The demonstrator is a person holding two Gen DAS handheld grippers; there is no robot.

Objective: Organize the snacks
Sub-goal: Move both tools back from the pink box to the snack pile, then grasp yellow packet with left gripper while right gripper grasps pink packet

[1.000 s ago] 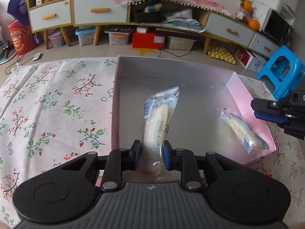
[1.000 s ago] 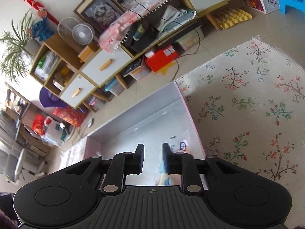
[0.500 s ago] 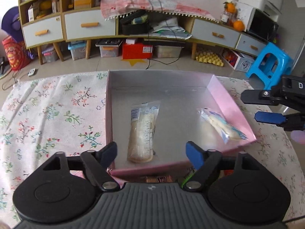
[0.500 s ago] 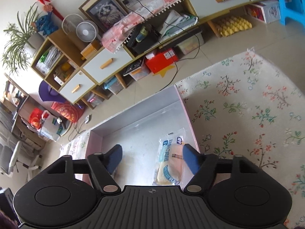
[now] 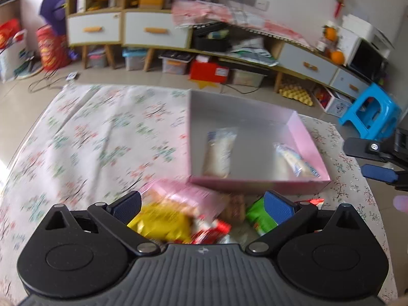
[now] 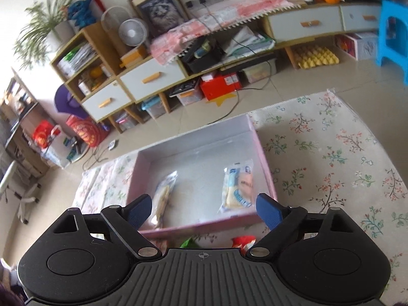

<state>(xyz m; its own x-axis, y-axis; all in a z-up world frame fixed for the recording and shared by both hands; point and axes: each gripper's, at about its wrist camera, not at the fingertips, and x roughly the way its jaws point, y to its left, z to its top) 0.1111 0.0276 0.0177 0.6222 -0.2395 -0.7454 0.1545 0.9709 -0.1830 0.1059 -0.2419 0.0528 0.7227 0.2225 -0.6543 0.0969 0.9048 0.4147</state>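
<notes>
Pink box (image 5: 257, 185) mid-frame on flowery surface (image 5: 102, 137), two bread packs (image 5: 219, 150) flat inside, apart, room for more. Left claw (image 5: 201, 205) just opened wide, empty, over snack pile (image 5: 178, 219) at bottom. Right claw (image 6: 204, 210) also just opened wide, empty, before box.

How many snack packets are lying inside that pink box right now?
2. One packet lies in the pink box toward its left, the other packet near its right wall. More snacks sit outside, partly hidden.
</notes>
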